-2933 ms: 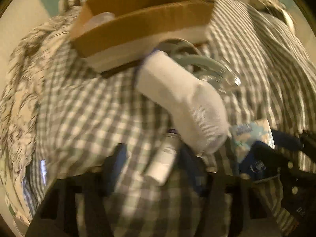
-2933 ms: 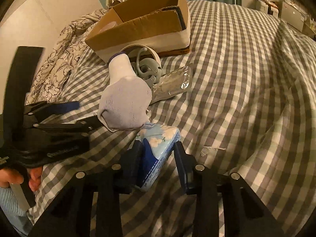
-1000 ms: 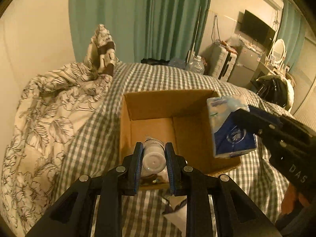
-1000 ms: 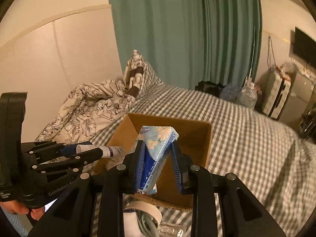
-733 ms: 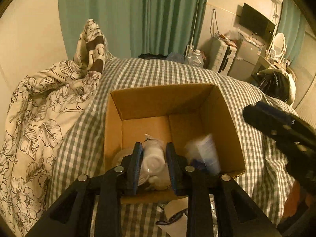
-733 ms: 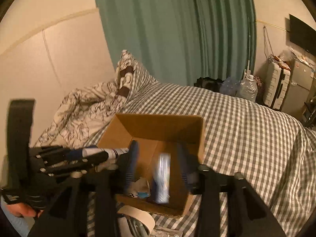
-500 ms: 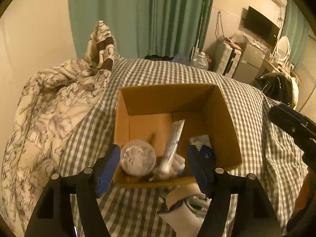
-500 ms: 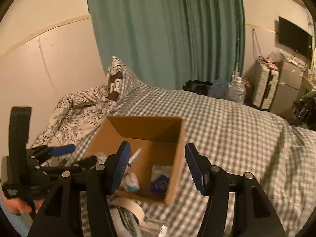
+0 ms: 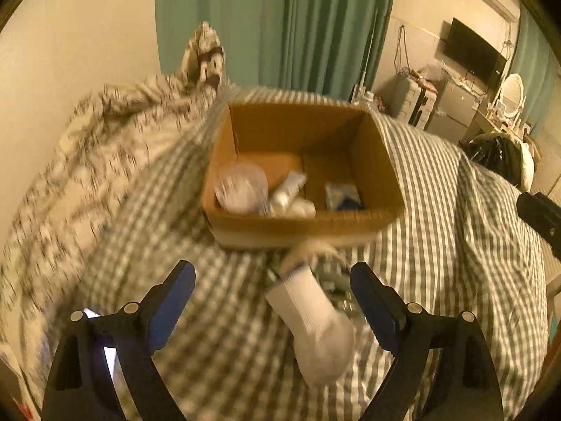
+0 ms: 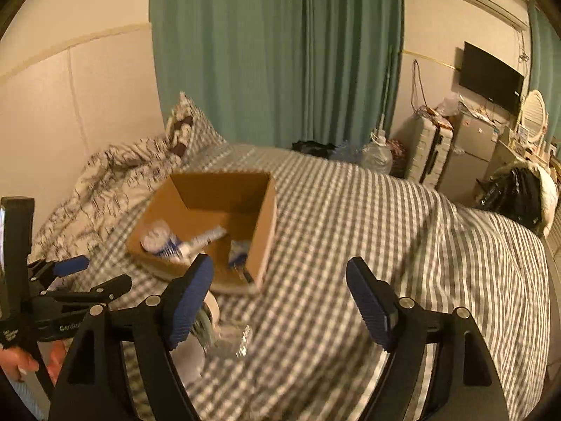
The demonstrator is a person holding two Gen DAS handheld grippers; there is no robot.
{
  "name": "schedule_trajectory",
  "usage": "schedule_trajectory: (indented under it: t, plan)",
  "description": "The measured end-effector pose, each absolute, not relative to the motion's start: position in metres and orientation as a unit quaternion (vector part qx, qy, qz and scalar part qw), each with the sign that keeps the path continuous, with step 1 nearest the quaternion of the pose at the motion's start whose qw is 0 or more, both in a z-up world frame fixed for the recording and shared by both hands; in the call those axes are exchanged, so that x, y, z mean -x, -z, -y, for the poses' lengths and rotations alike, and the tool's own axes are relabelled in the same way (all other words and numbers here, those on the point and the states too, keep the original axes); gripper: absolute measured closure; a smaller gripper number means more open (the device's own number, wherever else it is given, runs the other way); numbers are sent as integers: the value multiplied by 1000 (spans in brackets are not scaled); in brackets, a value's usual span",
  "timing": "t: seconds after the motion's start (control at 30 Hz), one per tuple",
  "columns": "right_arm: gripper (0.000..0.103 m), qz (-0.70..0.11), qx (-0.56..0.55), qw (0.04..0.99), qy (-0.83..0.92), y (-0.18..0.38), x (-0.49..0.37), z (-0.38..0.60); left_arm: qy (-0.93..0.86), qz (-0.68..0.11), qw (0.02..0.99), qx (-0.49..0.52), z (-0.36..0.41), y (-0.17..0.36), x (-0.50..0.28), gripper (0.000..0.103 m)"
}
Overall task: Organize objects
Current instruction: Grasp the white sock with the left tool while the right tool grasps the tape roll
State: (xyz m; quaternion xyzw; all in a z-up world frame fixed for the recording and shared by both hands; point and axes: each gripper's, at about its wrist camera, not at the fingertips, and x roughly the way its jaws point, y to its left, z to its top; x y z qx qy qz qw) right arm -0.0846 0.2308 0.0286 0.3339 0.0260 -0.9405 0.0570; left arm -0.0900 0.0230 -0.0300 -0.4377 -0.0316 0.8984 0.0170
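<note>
While both tongs point(image 9: 272, 293) gape, sock point(image 9: 315, 319) lies between — box point(image 9: 298, 226) beyond.

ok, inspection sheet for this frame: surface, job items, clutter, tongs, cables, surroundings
Surface: checked bedspread, rumpled; floral duvet at its left.
Job's things: cardboard box holds a round container, a tube and a tissue pack. White sock, tape roll and clear packet lie on the bed outside it.
Clutter: nothing seen.
Tongs: left tongs open, empty; right tongs open, empty.
Cables: wires on the wall by the TV.
Surroundings: green curtain, suitcase, black bag.
</note>
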Motion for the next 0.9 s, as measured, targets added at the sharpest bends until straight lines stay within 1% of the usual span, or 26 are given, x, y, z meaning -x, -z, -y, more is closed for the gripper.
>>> schedule_trajectory:
  t: [0.1,0.27,0.43,0.47,0.5,0.53,0.57,0.6,0.63,0.8,0.9]
  plan:
    - [23,-27,-352,55,934,4,76,-233,-886,41,25,462,-34,58,83,10]
    - [23,-41,-394,62,916,66,78,-230,-870,34,26,491,-53,101,78,10]
    - [23,-25,-419,71,905,89,85,-234,-854,20,56,517,-74,123,82,10]
    - [23,-18,-421,73,904,90,86,-235,-852,15,54,521,-76,126,83,13]
    - [23,-15,-421,75,904,91,86,-236,-849,9,53,526,-78,130,83,28]
    - [23,-14,-420,74,904,91,85,-236,-844,8,57,533,-80,133,83,47]
    - [23,-15,-419,73,905,91,85,-236,-841,11,63,538,-79,135,83,47]
    - [23,-16,-418,72,905,91,85,-236,-842,15,64,535,-77,134,81,52]
    - [23,-16,-416,72,906,91,84,-236,-844,21,67,532,-75,131,78,55]
    - [23,-9,-413,81,907,90,81,-232,-856,37,68,511,-56,106,59,57]
    - [23,-7,-414,94,906,91,82,-226,-870,29,58,489,-44,87,55,57]
